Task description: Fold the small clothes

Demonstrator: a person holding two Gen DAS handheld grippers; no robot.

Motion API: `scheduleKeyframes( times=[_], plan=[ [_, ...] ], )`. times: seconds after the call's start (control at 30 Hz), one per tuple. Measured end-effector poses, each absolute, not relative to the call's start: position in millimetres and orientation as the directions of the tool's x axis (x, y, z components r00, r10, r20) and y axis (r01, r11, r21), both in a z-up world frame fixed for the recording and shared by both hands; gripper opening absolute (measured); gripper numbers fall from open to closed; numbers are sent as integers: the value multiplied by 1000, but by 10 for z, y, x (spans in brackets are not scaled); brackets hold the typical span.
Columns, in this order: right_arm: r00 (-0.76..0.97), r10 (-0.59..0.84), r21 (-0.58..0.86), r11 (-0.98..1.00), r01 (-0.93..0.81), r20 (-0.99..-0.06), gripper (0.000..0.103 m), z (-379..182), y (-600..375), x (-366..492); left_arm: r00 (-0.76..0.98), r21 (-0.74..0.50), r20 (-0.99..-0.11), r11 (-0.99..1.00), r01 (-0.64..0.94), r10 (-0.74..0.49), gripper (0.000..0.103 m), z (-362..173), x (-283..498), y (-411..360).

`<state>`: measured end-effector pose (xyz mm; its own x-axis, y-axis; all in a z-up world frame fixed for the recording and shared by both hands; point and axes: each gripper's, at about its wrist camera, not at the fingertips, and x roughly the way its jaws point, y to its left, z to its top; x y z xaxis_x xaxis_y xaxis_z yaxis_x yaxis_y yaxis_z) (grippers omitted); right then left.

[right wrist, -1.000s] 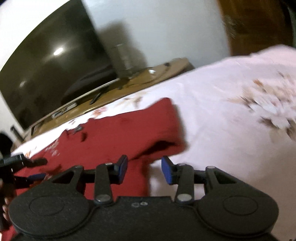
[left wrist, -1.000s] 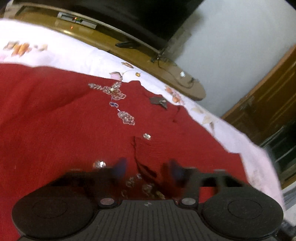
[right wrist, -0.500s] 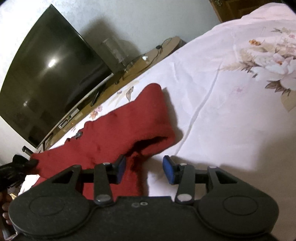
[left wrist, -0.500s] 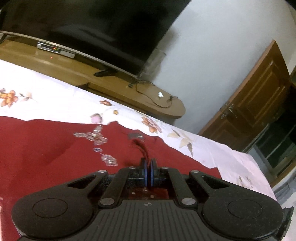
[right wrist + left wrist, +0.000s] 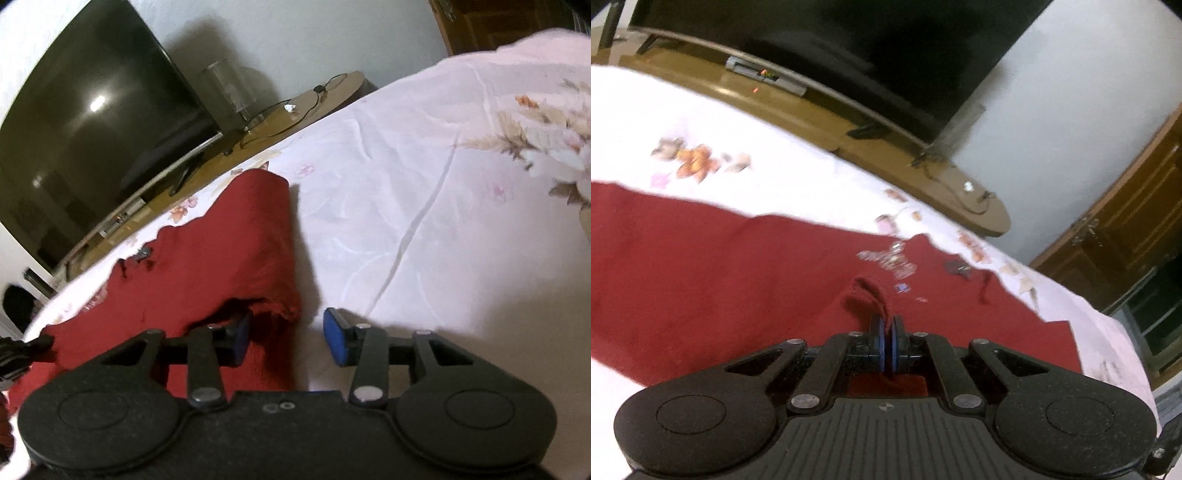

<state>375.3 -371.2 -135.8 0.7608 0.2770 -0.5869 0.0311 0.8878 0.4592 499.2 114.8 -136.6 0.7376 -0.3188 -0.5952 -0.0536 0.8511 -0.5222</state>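
A dark red knit garment (image 5: 720, 266) with shiny bead trim (image 5: 890, 260) lies spread on a white floral bedsheet (image 5: 639, 122). My left gripper (image 5: 887, 345) is shut on a pinch of the red fabric, which rises in a fold just ahead of the pads. In the right wrist view the garment's sleeve (image 5: 240, 236) lies on the sheet. My right gripper (image 5: 286, 339) is open at the sleeve's cuff, its left pad (image 5: 242, 338) over the fabric and its right pad (image 5: 336, 341) over the sheet. The left gripper shows at the far left (image 5: 22, 350).
A wooden TV stand (image 5: 849, 144) with a large dark television (image 5: 849, 48) runs along the bed's far edge. A set-top box (image 5: 764, 74) and cables lie on it. A wooden door (image 5: 1126, 229) stands at the right. Open sheet (image 5: 443, 206) lies right of the sleeve.
My left gripper closed on the red fabric a second ago and has since pulled it leftward. My right gripper stays open and has moved in to the sleeve cuff.
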Motion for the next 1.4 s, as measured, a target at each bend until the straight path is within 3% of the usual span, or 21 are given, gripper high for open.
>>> scheduleKeyframes(
  times=[0.1, 0.23, 0.3, 0.37, 0.4, 0.43, 0.47, 0.5, 0.6, 0.67, 0.87, 0.9, 0.93, 1.07, 1.17, 1.23, 1.4],
  plan=[
    [761, 248, 391, 920, 8, -600, 7, -1363, -3637, 3778, 728, -528, -608, 846, -74, -316, 3, -1455, 4992, 1212],
    [806, 192, 325, 946, 0, -560, 6, -1247, -3632, 3679, 732, -498, -609, 866, -53, -306, 3, -1428, 5012, 1216],
    [774, 184, 274, 962, -15, -606, 10, -1302, -3574, 3729, 717, -492, -629, 868, -66, -301, 3, -1482, 5048, 1246],
    [761, 216, 242, 967, -80, -611, 21, -1288, -3593, 3778, 707, -500, -634, 863, -67, -312, 3, -1545, 5048, 1279],
    [791, 237, 272, 958, -93, -564, 38, -1185, -3706, 3762, 706, -502, -633, 862, -64, -316, 3, -1565, 5037, 1285],
    [826, 258, 319, 942, -101, -502, 62, -1088, -3841, 3749, 708, -506, -629, 860, -60, -321, 3, -1588, 5025, 1290],
    [855, 271, 362, 926, -106, -443, 70, -1003, -3977, 3781, 711, -512, -624, 857, -59, -324, 3, -1610, 5014, 1294],
    [865, 282, 396, 912, -107, -415, 69, -948, -4100, 3908, 715, -518, -620, 853, -61, -325, 3, -1627, 5002, 1295],
    [810, 394, 548, 829, -110, -434, 40, -1043, -4341, 4470, 730, -536, -603, 841, -74, -321, 3, -1659, 4976, 1300],
    [789, 426, 616, 784, -76, -444, 34, -1211, -4426, 4777, 737, -540, -598, 838, -79, -316, 3, -1670, 4971, 1289],
    [719, 533, 719, 692, -65, -447, 36, -1589, -4393, 5194, 748, -555, -579, 829, -68, -325, 3, -1712, 4986, 1315],
    [719, 528, 714, 698, -65, -451, 18, -1581, -4387, 5212, 758, -554, -567, 830, -62, -322, 3, -1696, 4973, 1318],
    [713, 531, 703, 707, -74, -459, 7, -1566, -4360, 5227, 782, -562, -534, 826, -45, -321, 3, -1658, 4941, 1331],
    [769, 468, 597, 790, -142, -436, 6, -1335, -4224, 5008, 814, -542, -505, 839, -40, -287, 3, -1521, 4950, 1407],
    [787, 437, 544, 825, -156, -437, 6, -1268, -4171, 4946, 778, -493, -564, 869, -47, -277, 3, -1565, 5038, 1421],
    [770, 411, 506, 852, -134, -488, 7, -1355, -4118, 4995, 752, -474, -599, 879, -55, -276, 3, -1666, 5080, 1414],
    [755, 421, 533, 839, -113, -502, 6, -1493, -4168, 5027, 758, -481, -588, 875, -48, -282, 3, -1705, 5053, 1414]
  ],
)
